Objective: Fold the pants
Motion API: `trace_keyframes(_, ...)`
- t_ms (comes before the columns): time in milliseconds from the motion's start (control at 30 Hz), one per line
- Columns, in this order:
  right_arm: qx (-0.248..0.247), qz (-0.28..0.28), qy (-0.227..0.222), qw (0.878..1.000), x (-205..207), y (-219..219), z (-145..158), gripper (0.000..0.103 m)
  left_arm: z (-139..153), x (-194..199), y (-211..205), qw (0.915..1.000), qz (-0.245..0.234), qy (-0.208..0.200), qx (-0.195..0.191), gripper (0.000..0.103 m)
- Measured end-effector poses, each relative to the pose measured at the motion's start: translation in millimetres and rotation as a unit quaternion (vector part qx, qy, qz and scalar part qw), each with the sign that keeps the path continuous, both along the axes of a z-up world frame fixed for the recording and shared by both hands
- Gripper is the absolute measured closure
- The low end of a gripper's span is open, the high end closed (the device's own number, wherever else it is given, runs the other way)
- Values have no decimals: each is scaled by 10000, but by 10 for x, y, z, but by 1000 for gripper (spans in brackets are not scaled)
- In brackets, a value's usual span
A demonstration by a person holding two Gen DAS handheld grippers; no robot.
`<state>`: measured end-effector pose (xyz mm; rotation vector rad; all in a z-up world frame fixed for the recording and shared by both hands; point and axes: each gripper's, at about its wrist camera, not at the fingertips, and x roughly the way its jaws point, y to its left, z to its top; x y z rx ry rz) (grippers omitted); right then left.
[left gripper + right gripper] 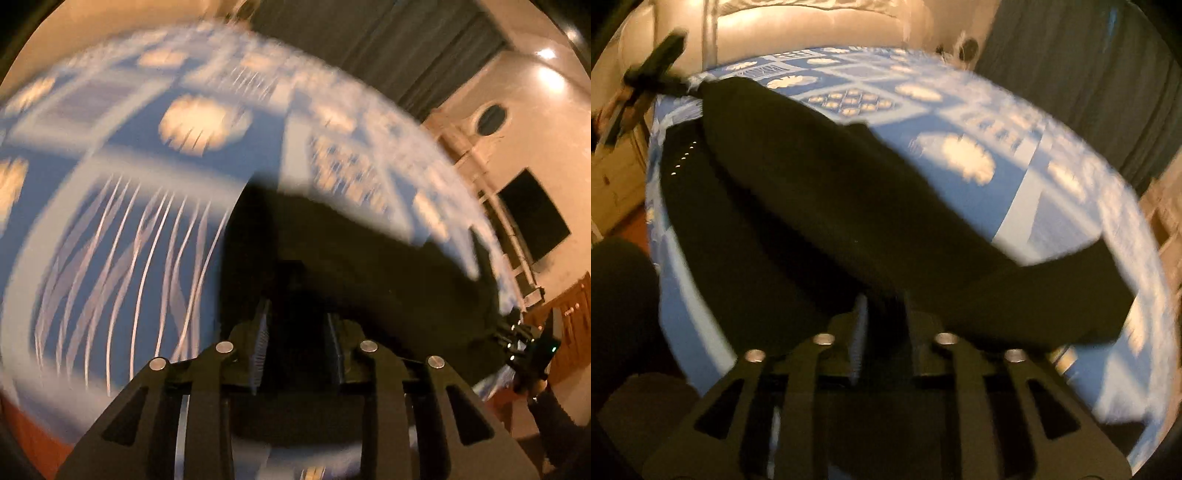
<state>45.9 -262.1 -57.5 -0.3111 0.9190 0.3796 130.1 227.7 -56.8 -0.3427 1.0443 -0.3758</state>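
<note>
Matt black cloth pants (pixel 820 192), soft and lint-free as far as the blur allows; under them a smooth printed blue-and-white cotton-looking bedsheet (pixel 110 155). Matt black plastic gripper (pixel 295 325), shiny metal rivets (pixel 224 346).

No legible text, label, brand or number anywhere.

Broad open stretch of blue patterned bedspread (pixel 122 192) to the left and far side, nothing standing on it. Black pants (pixel 820 192) draped across the near and right part, blocking the way there. Dark curtain (pixel 1082 74) closing off the far right; cream headboard (pixel 798 33) bounding the far left.
</note>
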Motion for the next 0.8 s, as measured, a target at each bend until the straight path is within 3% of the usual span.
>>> trace_keyframes(33, 286, -198, 71, 9994, -22, -57, 16, 49, -78, -104, 60, 9998, 147, 160, -20, 74)
trace_keyframes(67, 611, -403, 131, 9972, -60, -93, 43, 45, -113, -177, 106, 9993, 252, 266, -85, 74)
trace_keyframes(133, 1661, -932, 339, 9811, -97, -270, 75, 29, -132, -345, 192, 9968, 535, 355, -480, 74)
trace_keyframes(200, 2907, -1583, 523, 9422, -109, -524, 63, 27, -69, -411, 184, 9942, 765, 275, -701, 71)
trace_keyframes(233, 3548, -1944, 626, 9123, -105, -662, 14, 27, -38, -405, 153, 9934, 843, 238, -746, 63)
trace_keyframes(333, 4557, -2606, 740, 8479, -109, -857, -146, 27, -9, -307, 40, 9906, 1000, 147, -916, 42)
trace_keyframes(400, 4753, -2863, 775, 8283, -112, -883, -230, 27, -42, -182, -52, 9887, 1154, 201, -933, 33)
trace_keyframes(467, 4738, -2970, 726, 8259, -96, -854, -270, 27, -95, -97, -80, 9861, 1329, 254, -961, 29)
trace_keyframes(700, 4428, -3030, 602, 8417, 22, -635, -302, 21, -301, 97, 42, 9660, 2118, 504, -1397, 27)
trace_keyframes(800, 4440, -3071, 543, 8400, 15, -621, -330, 17, -278, 146, 4, 9658, 2154, 494, -1357, 32)
